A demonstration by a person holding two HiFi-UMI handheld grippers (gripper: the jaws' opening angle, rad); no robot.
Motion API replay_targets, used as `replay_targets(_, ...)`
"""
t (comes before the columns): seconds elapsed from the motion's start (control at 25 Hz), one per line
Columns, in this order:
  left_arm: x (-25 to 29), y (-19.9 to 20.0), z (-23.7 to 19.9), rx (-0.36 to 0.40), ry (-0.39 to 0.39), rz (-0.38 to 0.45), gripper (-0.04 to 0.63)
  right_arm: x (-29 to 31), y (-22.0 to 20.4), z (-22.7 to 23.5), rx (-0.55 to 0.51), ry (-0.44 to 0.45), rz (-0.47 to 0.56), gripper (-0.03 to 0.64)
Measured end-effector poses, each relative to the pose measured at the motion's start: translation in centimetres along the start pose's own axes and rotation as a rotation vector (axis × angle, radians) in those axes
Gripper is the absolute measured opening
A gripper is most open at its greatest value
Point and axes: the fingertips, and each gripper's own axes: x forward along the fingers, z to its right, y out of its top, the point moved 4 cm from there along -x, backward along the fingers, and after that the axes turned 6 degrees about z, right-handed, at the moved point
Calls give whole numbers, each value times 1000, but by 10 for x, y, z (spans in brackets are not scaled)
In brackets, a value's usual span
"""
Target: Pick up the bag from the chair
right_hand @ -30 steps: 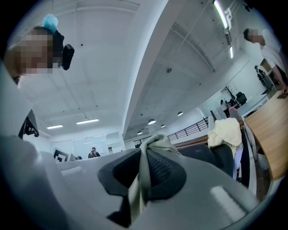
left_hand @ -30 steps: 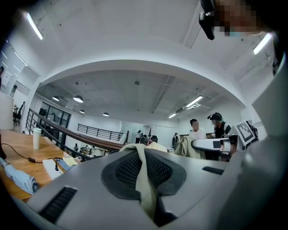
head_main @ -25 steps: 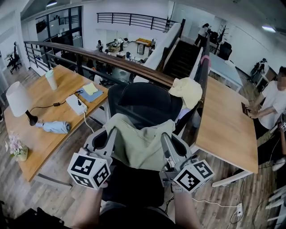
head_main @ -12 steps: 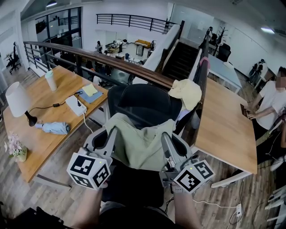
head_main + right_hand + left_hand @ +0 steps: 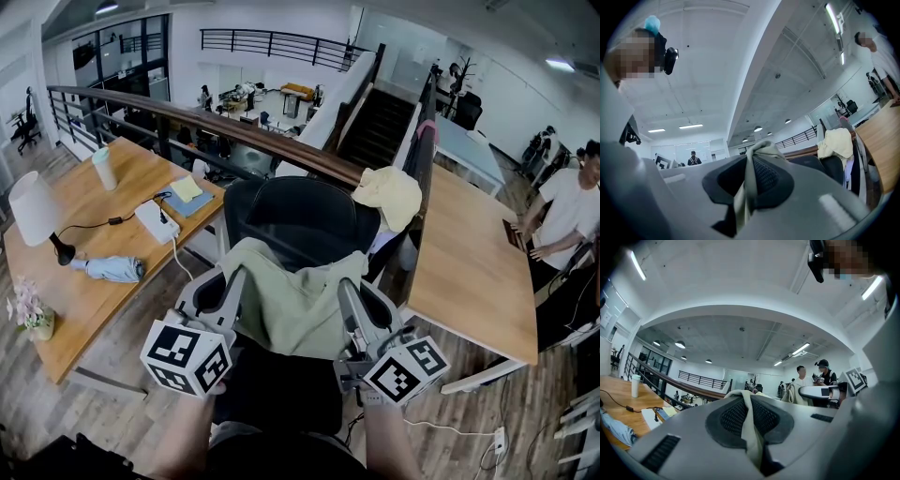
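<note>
Firmly, left tool (image 5: 236,274) and right tool (image 5: 349,281) clamp the bag (image 5: 295,305) over the chair (image 5: 300,211).

The bag (image 5: 298,305) hides the seat of the chair (image 5: 305,220) behind it.

Pale green cloth bag (image 5: 295,300), hanging slack from its two top corners, before black office chair (image 5: 305,220)

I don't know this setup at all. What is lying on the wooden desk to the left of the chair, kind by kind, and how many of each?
Table lamp: 1
Tumbler: 1
Folded umbrella: 1
Potted flowers: 1
White box with a cable plugged in: 1
Yellow pad: 1
Blue pad under it: 1
Total: 7
</note>
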Motion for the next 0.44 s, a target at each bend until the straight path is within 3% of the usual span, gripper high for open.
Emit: replay_targets(0.44, 2, -2, 1, -3, 2, -4, 17, 0, 0, 4, 1, -3, -2, 44)
